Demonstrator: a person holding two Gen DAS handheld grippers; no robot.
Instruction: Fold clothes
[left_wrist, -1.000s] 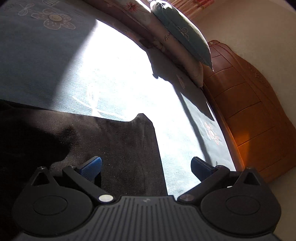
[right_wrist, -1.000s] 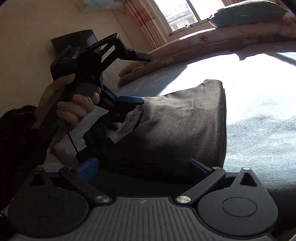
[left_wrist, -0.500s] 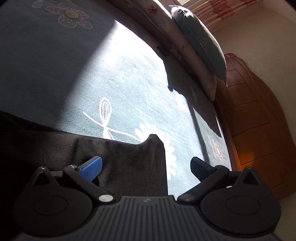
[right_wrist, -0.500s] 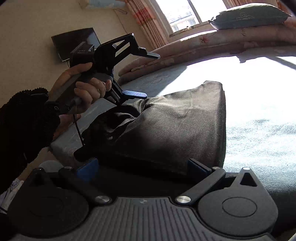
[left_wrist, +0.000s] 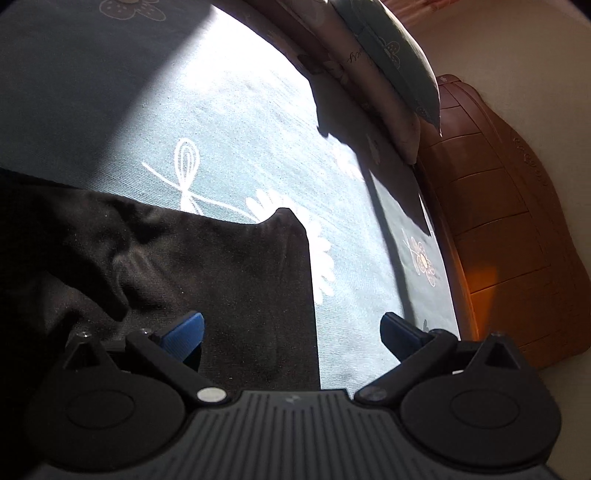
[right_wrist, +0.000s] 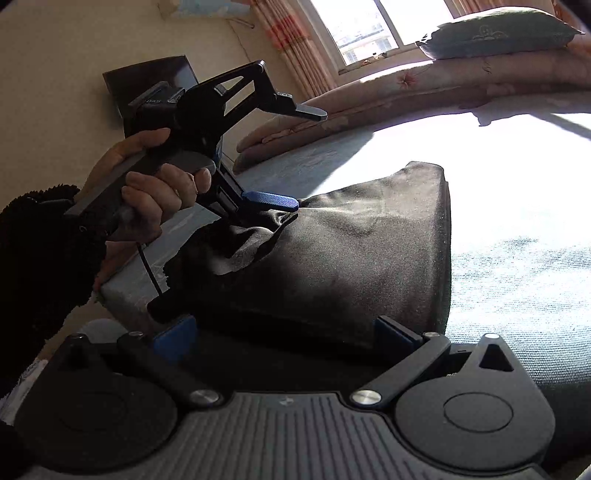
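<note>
A bed covered by a blue-grey sheet with white flower prints is seen filling both views, much of it washed out by sunlight. At its far side a wooden headboard is seen, and a long floral bolster with a teal pillow on top is laid along the edge under the window. Striped curtains are hung beside the glass, and a dark screen is set against the wall.

The dark garment is spread on the near part of the bed, one corner raised to a point (in the left wrist view it is partly under the fingers).

The left tool is held with its fingers wide apart, the cloth's edge lying between them. The right tool is likewise spread, over the garment's near edge. The left tool's handle is gripped by a hand in a fuzzy black sleeve. Letters "DAS" can be read on that tool's body.
</note>
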